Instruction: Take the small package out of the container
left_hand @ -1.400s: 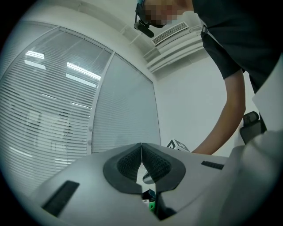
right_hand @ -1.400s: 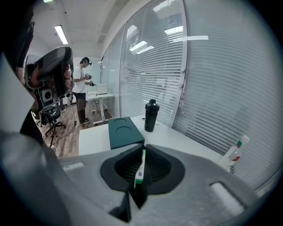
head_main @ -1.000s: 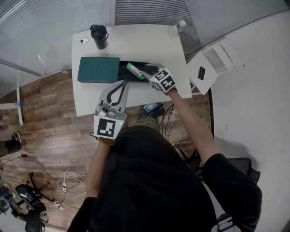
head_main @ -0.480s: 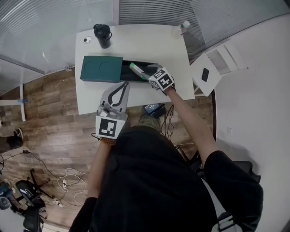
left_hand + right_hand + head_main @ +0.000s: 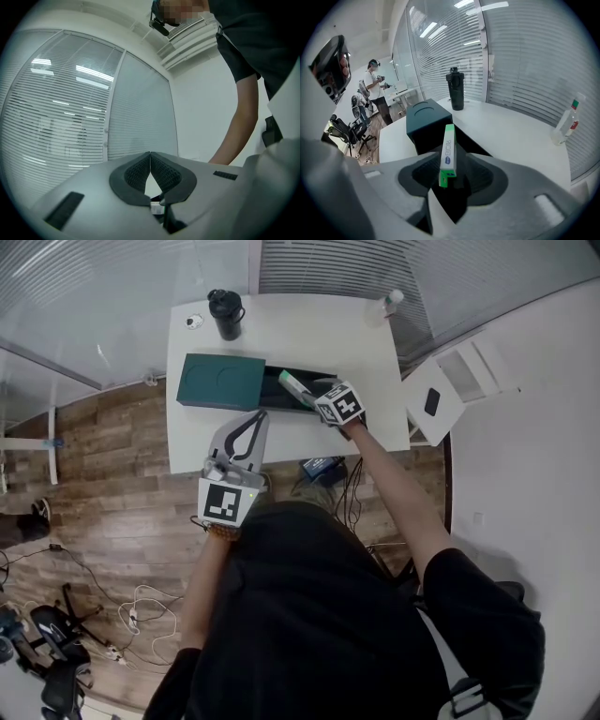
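A dark green container (image 5: 222, 382) lies on the white table (image 5: 300, 334), its black inner tray (image 5: 281, 399) slid out to the right. A slim white and green package (image 5: 295, 385) stands on edge over the tray. My right gripper (image 5: 314, 390) is at the tray with the package (image 5: 448, 150) between its jaws. The jaws are opening, and a gap shows beside the right pad (image 5: 480, 173). My left gripper (image 5: 255, 416) hovers at the table's front edge, apart from the container. Its pads (image 5: 140, 171) meet, with nothing between them.
A black flask (image 5: 228, 313) and a small round item (image 5: 193, 322) stand at the table's far left, a clear bottle (image 5: 386, 304) at its far right. A white side shelf (image 5: 441, 395) stands to the right. Cables lie on the wood floor (image 5: 141, 606). A person (image 5: 375, 77) stands far off.
The head view has drifted a little. Both grippers and the package keep their places relative to the table and the container.
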Action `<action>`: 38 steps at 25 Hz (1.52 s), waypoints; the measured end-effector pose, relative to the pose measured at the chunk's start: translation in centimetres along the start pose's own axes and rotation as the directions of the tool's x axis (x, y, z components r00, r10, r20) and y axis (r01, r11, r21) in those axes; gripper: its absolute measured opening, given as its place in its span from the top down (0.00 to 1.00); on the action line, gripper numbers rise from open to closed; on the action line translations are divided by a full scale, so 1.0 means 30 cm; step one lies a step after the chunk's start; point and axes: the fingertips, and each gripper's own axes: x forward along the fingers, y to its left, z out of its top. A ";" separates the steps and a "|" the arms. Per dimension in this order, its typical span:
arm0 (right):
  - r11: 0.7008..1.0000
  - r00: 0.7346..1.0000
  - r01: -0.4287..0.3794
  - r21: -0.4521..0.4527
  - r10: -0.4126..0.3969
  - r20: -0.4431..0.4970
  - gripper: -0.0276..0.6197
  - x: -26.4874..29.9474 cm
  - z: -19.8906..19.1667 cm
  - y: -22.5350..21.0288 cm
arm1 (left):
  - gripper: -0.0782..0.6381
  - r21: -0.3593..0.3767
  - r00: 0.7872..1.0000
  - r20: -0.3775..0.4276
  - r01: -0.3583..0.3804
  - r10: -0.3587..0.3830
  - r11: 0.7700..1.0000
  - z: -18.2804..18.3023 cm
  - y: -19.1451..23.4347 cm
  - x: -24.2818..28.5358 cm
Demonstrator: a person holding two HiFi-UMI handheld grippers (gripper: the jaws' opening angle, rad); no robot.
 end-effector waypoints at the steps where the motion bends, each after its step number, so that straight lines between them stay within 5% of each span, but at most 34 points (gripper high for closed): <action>1: 1.000 1.000 -0.003 -0.003 0.003 -0.001 0.69 0.004 0.004 0.003 | 0.89 0.001 1.000 0.001 -0.003 0.003 1.000 0.000 0.004 -0.003; 38: 0.996 0.977 -0.068 -0.054 0.056 -0.203 0.69 0.189 -0.073 0.034 | 0.89 -0.021 0.996 -0.060 -0.073 0.071 0.997 -0.074 0.051 -0.052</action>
